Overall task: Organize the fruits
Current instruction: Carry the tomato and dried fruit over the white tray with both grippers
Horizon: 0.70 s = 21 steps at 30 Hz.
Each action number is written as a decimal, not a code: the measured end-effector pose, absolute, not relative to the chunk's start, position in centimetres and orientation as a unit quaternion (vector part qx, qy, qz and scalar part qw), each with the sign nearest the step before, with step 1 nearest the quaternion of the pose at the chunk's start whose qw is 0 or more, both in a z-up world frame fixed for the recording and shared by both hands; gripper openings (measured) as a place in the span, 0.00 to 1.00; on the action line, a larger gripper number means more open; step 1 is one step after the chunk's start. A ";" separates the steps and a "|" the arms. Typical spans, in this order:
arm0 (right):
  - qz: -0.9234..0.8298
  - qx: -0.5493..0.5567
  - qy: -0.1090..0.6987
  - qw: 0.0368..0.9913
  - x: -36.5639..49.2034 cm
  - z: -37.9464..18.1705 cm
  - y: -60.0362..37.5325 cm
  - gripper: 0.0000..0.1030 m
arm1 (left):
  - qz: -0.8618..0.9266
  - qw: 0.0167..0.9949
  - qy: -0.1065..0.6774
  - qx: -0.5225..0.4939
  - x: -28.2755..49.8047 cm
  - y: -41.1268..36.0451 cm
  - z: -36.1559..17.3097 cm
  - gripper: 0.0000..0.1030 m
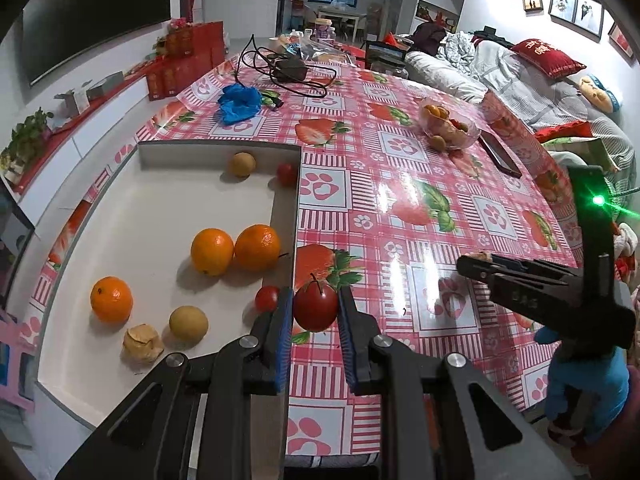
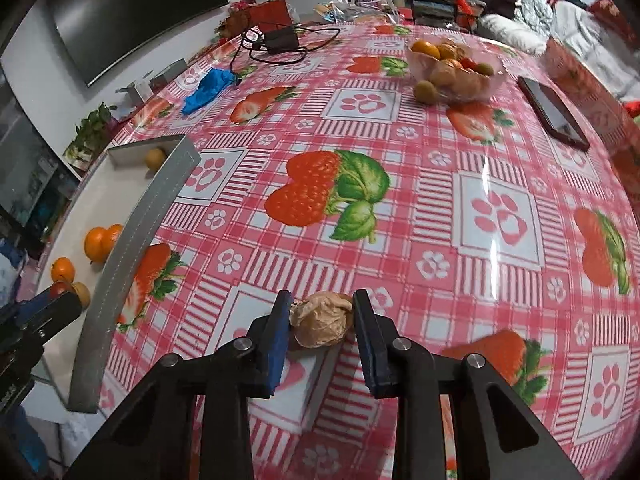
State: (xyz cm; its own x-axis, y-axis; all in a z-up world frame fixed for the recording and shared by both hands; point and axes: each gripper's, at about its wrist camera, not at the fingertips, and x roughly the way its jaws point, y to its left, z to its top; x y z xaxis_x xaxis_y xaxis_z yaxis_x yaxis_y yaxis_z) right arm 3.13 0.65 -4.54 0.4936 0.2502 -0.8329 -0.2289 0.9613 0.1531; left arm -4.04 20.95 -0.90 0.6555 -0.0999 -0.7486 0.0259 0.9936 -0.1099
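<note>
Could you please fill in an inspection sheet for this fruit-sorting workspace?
Surface: table under a strawberry-print cloth.
Job's things: tray holds three oranges, small tomatoes and pale brown fruits; glass bowl holds mixed fruit.
Clutter: blue glove, phone.
Grippers: left gripper shut on a red tomato; right gripper shut on a papery brown fruit.
Cables: black adapter with cord at the far end.
Surroundings: TV, sofa with bedding.
</note>
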 end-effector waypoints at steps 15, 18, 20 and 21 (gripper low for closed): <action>0.133 0.026 0.494 0.859 1.3 -3.9 0.6 0.31 | -0.023 0.910 0.409 -0.060 -5.0 23.1 -1.0 0.23; 0.134 0.026 0.496 0.858 1.2 -3.8 1.0 0.31 | -0.022 0.910 0.408 -0.063 -5.2 23.6 -1.1 0.23; 0.136 0.023 0.496 0.857 1.2 -3.7 1.5 0.31 | -0.021 0.910 0.408 -0.067 -5.3 23.8 -1.2 0.23; 0.137 0.021 0.496 0.857 1.1 -3.6 1.8 0.31 | -0.021 0.910 0.408 -0.068 -5.3 24.0 -1.2 0.23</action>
